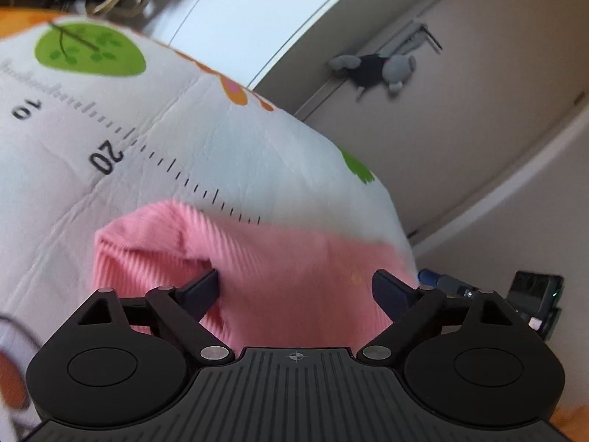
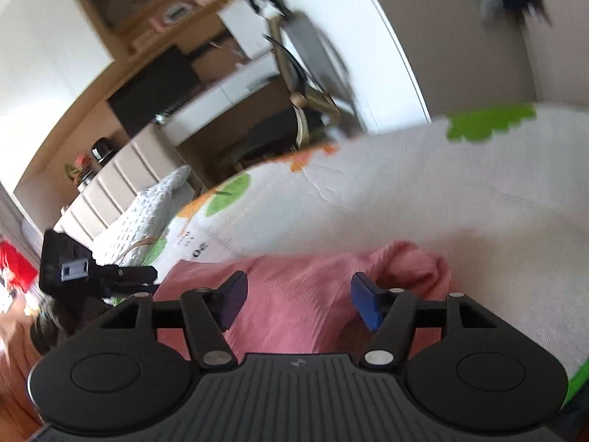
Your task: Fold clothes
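Note:
A pink ribbed garment [image 1: 279, 276] lies bunched on a white padded mat [image 1: 221, 154] printed with a ruler scale and green and orange shapes. My left gripper [image 1: 296, 289] is open right over the garment, its fingers apart with cloth between them but not pinched. In the right wrist view the same pink garment [image 2: 305, 294] lies on the mat [image 2: 423, 199]. My right gripper [image 2: 298, 304] is open just above it, holding nothing. The other gripper [image 2: 95, 276] shows at the left of that view.
The mat's edge drops off to the floor by a beige wall and door [image 1: 460, 129]. A grey stuffed toy [image 1: 375, 68] hangs on the wall. A desk chair [image 2: 305, 84], drawers [image 2: 121, 180] and a grey blanket [image 2: 147, 210] stand beyond the mat.

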